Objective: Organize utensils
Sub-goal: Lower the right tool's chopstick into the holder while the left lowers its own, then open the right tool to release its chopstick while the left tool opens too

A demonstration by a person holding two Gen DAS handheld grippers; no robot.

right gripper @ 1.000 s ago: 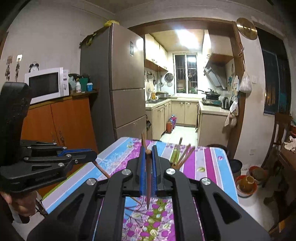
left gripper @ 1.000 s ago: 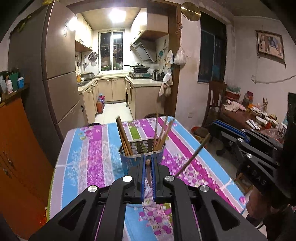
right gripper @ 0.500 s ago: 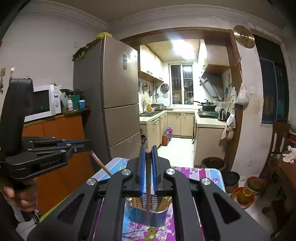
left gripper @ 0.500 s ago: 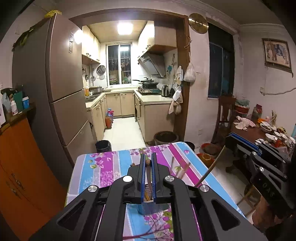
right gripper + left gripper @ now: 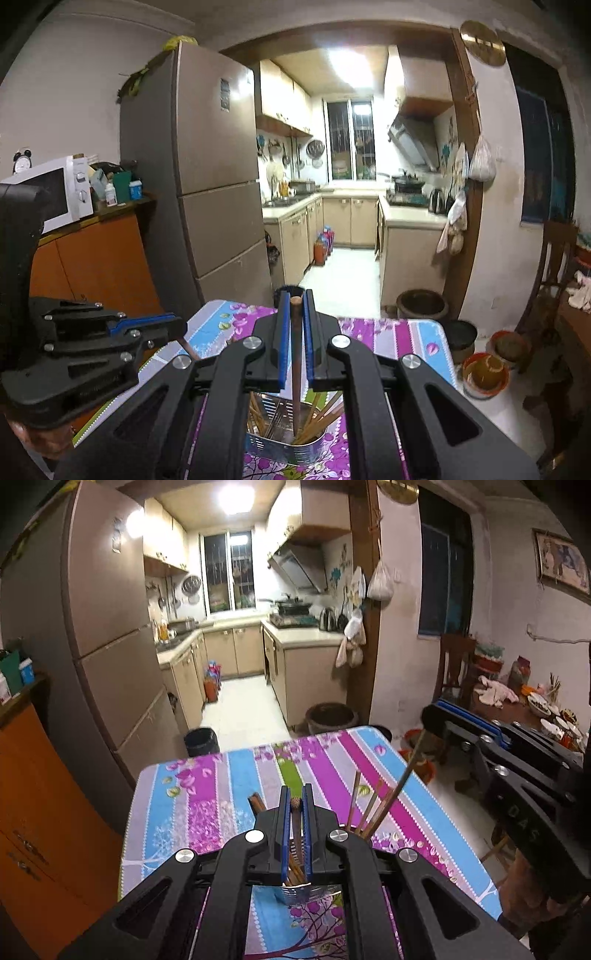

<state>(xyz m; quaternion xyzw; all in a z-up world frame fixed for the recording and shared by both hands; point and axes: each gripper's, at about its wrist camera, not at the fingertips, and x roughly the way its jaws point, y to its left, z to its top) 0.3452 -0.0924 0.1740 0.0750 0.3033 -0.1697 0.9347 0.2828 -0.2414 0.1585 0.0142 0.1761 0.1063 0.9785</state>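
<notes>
- Left tongs point forward and somewhat downward, blue pads drawn close, clamping a thin brown stick between them.
- Right tongs point nearer level, pads likewise pinched on a brown stick.
- A hand grips the right tool's handle; the two tools sit side by side.

Shiny perforated metal holder is catching light; wooden chopsticks are looking matt; glossy floral tablecloth is gleaming at twelve o'clock.

A ceiling light is glaring over the kitchen beyond a tall fridge; the barred window is showing what looks like darkness.
</notes>
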